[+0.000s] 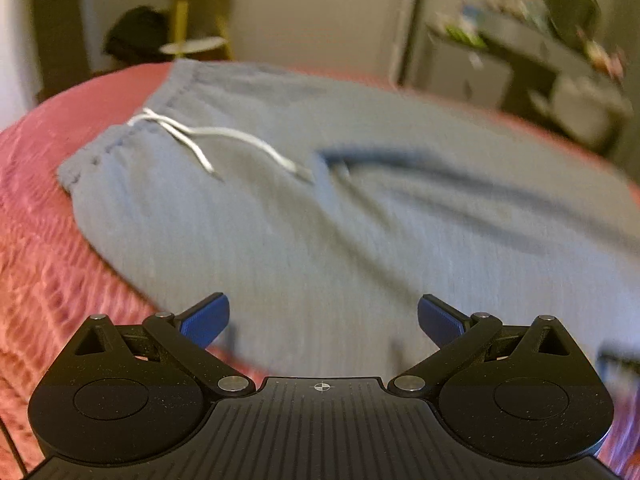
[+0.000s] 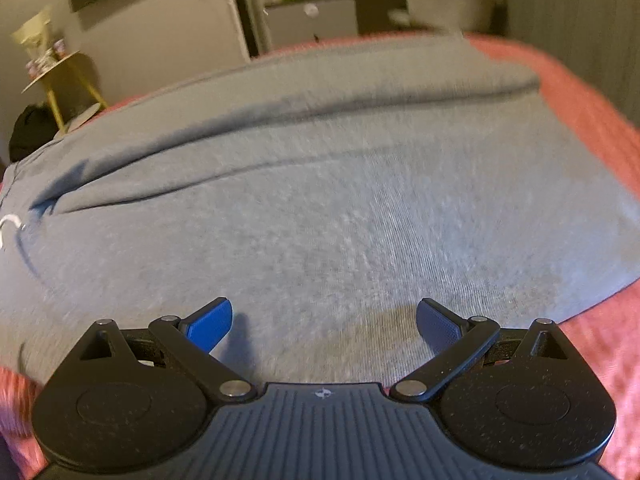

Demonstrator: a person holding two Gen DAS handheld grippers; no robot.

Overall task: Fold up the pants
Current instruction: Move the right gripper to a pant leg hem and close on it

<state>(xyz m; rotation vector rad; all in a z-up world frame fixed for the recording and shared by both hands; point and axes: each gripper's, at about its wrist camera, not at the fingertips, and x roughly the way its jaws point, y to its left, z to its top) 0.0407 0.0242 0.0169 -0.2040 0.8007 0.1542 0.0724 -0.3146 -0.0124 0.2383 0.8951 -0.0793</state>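
A yellow side table (image 1: 196, 20) is seen beyond the red bedspread (image 1: 48, 184). On the bedspread, grey pants (image 1: 320, 208) are spread beneath the left gripper (image 1: 323, 320) and right gripper (image 2: 324, 324), both held wide apart and empty.

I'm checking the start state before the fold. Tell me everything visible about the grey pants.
The grey pants look like soft knit sweatpants, lying spread flat and unfolded on the red bedspread. A white drawstring trails from the gathered waistband. Both legs lie side by side, lightly creased. Both claws are open above them, gripping nothing.
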